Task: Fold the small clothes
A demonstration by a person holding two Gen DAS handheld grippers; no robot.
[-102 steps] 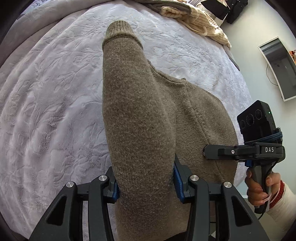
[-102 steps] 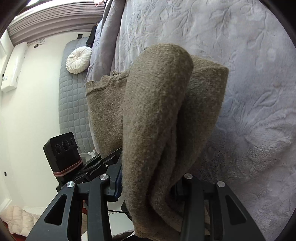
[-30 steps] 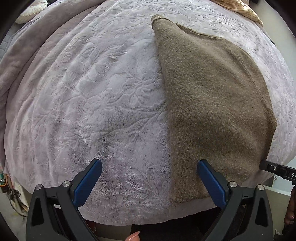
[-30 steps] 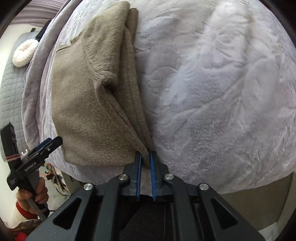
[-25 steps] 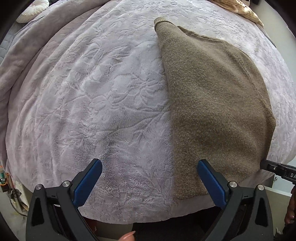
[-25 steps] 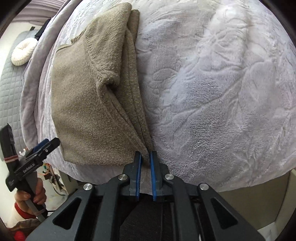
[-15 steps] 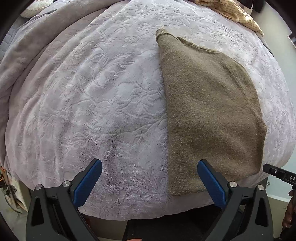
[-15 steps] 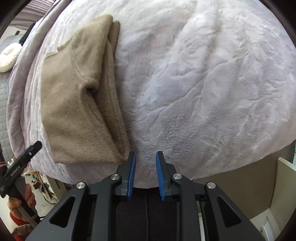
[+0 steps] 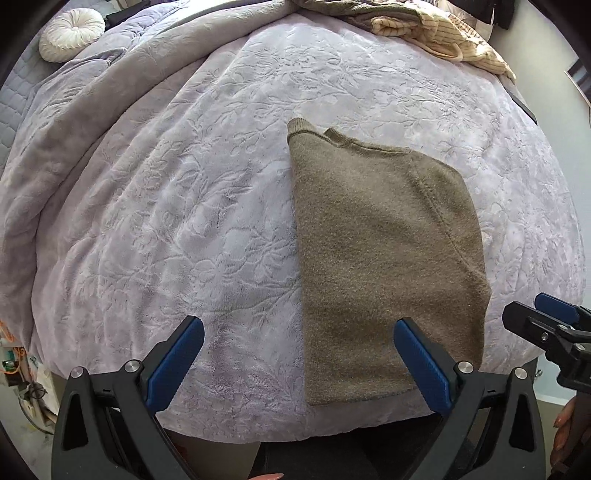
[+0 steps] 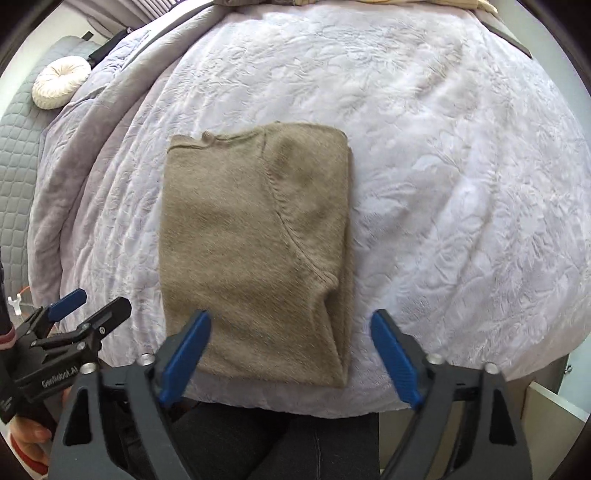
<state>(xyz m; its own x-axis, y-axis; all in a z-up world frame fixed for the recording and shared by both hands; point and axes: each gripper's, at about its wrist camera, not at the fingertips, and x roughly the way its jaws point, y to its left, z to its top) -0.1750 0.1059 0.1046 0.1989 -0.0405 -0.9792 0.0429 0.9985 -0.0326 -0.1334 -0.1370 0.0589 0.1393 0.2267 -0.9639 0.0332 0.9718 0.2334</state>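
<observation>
Black hand-held gripper (image 10: 291, 347), blue pads (image 10: 184, 354), silver screws (image 10: 146, 358).

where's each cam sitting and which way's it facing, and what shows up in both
Left wrist: on the left tongs, looking steeply down at the bed; its open blue pads frame the folded sweater's left part; the right tongs show at right.
Right wrist: on the right tongs, jaws opening, nothing between; the person's dark trousers show below.
Shared: sweater, bed, round cushion.
</observation>
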